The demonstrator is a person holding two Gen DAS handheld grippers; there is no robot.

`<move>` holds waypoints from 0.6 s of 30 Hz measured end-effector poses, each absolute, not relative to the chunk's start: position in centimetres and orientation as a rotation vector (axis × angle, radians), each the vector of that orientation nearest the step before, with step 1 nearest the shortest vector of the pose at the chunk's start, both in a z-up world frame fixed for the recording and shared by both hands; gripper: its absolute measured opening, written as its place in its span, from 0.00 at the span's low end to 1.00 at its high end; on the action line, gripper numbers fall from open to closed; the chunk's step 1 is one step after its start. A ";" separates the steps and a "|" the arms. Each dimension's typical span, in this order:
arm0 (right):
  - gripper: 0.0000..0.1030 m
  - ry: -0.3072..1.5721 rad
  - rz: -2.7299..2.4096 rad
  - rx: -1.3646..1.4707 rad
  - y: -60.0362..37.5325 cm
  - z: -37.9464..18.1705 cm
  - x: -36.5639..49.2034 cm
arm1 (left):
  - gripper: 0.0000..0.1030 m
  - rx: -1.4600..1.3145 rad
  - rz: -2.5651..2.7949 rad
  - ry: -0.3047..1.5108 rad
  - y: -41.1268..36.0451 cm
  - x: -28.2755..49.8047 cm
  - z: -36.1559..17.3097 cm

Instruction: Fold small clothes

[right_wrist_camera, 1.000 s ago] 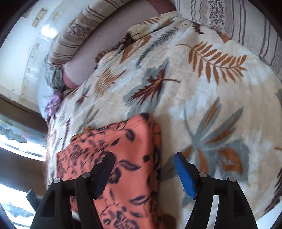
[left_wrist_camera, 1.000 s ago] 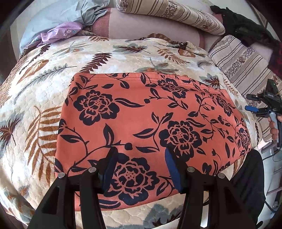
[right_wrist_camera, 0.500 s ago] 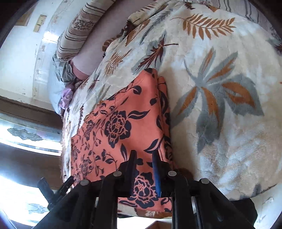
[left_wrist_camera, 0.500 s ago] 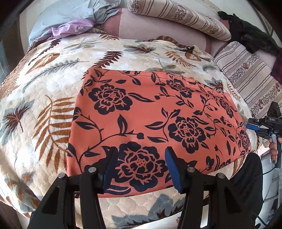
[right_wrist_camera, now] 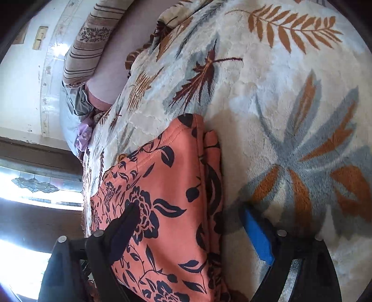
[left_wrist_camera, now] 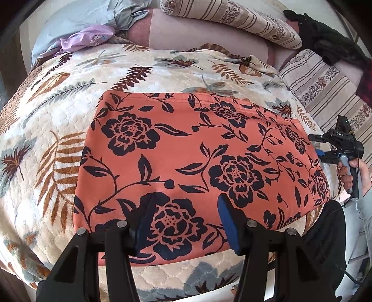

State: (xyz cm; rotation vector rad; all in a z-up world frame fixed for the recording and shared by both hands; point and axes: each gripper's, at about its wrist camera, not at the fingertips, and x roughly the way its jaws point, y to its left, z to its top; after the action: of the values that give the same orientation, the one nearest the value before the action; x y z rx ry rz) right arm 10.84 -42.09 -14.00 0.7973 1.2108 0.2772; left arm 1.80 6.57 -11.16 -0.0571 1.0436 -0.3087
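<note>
Orange floral garment (left_wrist_camera: 197, 162) spread flat and smooth on the leaf-print blanket (left_wrist_camera: 58, 139) of the bed, near edge close to the front of the bed.

Seen whole only from the left wrist: all four edges, hem at the far side. Left tongs (left_wrist_camera: 183, 216) hovering over the near edge, fingers apart, gripping nothing. Also only there: the right tongs (left_wrist_camera: 317, 147) from outside, at the garment's right edge, gripped by a hand (left_wrist_camera: 348, 172). Behind, striped pillows (left_wrist_camera: 232, 16), a purple cloth (left_wrist_camera: 88, 39) and dark clothing (left_wrist_camera: 330, 44).

From the right wrist, just the garment's right side, close up: doubled layers along that edge, one lip over another. Right tongs just been closing, yet standing apart, black finger (right_wrist_camera: 125, 232) over the fabric, blue pad (right_wrist_camera: 255, 237) over the blanket, the garment's edge between them, not pinched. Contact with the cloth: cannot tell. Only here, too: a bright window (right_wrist_camera: 34, 185) and a pale wall (right_wrist_camera: 23, 81) beyond the bed.
</note>
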 end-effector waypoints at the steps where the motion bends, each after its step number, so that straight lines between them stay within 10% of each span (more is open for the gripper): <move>1: 0.17 1.236 0.277 0.776 -41.6 -14.0 10.9 | 0.55 -0.054 -0.308 1.050 6.6 1.9 -11.4; 7: 0.15 1.224 0.220 0.656 -41.2 -13.7 11.3 | 0.55 -0.058 -0.304 1.074 6.6 2.1 -12.3; 13: 0.51 1.161 0.286 0.832 -42.9 -15.1 11.2 | 0.55 -0.053 -0.316 1.071 6.7 2.4 -12.4; 14: 0.48 1.178 0.288 0.839 -42.8 -15.3 11.5 | 0.55 -0.050 -0.316 1.073 6.7 2.6 -12.5; 16: 0.12 1.190 0.289 0.821 -42.4 -14.9 12.1 | 0.55 -0.054 -0.312 1.075 6.7 3.1 -12.6; 18: 0.12 1.142 0.264 0.677 -41.2 -12.0 12.1 | 0.55 -0.074 -0.311 1.070 6.8 3.4 -12.4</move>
State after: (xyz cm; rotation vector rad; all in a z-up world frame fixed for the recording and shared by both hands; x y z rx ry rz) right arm 12.07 -41.22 -12.01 0.6770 1.1420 0.2636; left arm 3.35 6.81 -12.43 -0.0743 1.0701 -0.3112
